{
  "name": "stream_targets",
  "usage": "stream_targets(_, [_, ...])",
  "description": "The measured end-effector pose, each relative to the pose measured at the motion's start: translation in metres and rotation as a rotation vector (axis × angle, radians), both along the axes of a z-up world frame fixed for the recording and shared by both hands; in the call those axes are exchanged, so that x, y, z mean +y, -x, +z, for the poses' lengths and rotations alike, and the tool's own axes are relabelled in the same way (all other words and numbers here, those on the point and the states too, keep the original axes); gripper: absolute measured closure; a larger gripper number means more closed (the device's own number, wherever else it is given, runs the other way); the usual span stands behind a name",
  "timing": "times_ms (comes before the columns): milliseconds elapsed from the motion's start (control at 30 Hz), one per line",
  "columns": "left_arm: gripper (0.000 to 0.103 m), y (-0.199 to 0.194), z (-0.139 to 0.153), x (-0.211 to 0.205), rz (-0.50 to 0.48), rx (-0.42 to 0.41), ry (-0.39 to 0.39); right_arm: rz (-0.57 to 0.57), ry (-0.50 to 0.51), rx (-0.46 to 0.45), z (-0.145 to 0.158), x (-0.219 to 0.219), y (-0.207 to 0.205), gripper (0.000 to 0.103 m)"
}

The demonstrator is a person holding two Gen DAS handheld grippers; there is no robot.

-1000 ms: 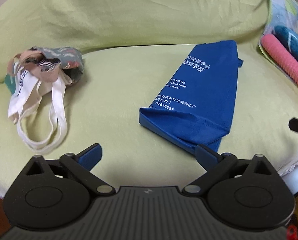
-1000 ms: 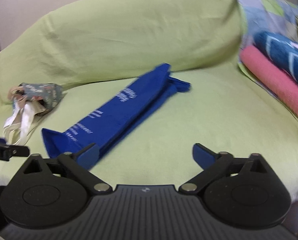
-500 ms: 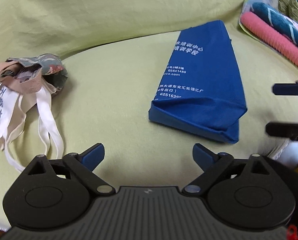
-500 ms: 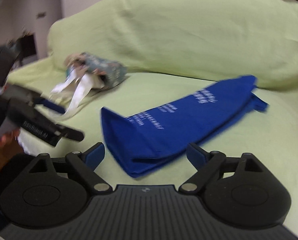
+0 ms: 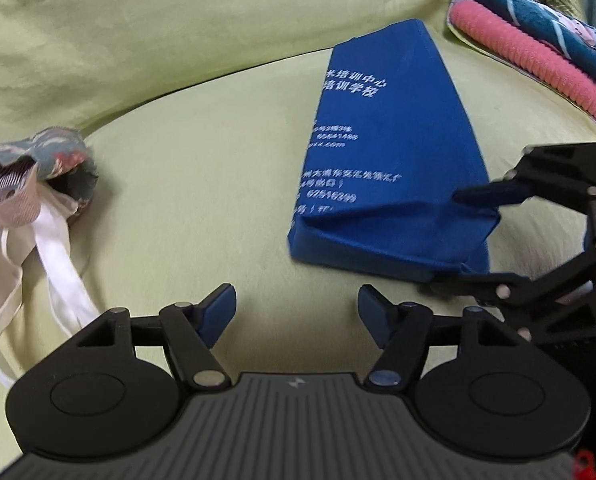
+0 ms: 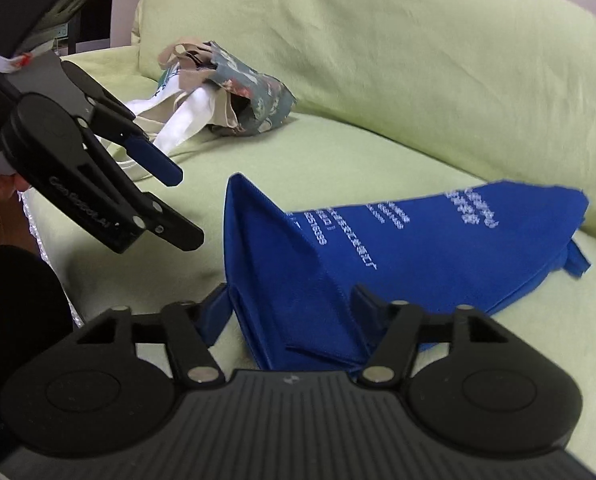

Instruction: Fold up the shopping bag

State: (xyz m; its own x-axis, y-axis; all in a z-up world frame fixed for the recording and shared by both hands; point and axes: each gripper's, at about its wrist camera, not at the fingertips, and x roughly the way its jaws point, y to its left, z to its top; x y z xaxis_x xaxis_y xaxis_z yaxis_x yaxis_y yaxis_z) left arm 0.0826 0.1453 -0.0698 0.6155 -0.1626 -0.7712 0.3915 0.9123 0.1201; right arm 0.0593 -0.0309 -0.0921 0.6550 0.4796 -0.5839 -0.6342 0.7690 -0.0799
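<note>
While the blue shopping bag (image 5: 390, 168) is lying folded into a long narrow strip on the green sofa cover (image 5: 201, 184), both grippers are gathering at its near end. The right gripper (image 6: 289, 312) is reaching over the bag's near corner, where the cloth is standing up in a peak between its blue fingers (image 6: 213, 312); its jaws have just been closing around that fold, though I cannot tell whether the pads are pressing it yet. Seen from the left wrist camera, one finger is lying over the bag's top edge and the other is sitting under the corner. The left gripper (image 5: 295, 314) is hovering just short of the bag, its jaws part open with only sofa cover between them, and they have just been closing too. Well apart to the left, a patterned bag (image 5: 53, 168) with white straps is lying crumpled. Pink and teal towels (image 5: 538, 60) are sitting stacked at the far right.
</note>
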Motion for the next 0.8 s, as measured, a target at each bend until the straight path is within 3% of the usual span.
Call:
stream_targets(33, [0.035, -0.001, 0.001, -0.001, -0.006, -0.003, 0.0, -0.007, -0.018, 0.017, -0.001, -0.004, -0.003, 0.061])
stream_targets(67, [0.036, -0.002, 0.001, -0.001, -0.011, -0.006, 0.0, -0.014, -0.036, 0.035, -0.001, -0.008, -0.005, 0.065])
stream_targets(267, [0.036, -0.008, 0.008, -0.007, -0.038, -0.024, 0.005, -0.05, -0.116, 0.12, -0.005, -0.026, -0.017, 0.074])
stream_targets(600, [0.042, -0.018, 0.013, -0.023, -0.062, -0.042, 0.017, -0.063, -0.123, 0.145, -0.009, -0.024, -0.025, 0.078])
stream_targets(800, [0.042, -0.014, 0.022, -0.03, -0.079, -0.064, 0.018, -0.065, -0.148, 0.149, 0.001, -0.027, -0.025, 0.075])
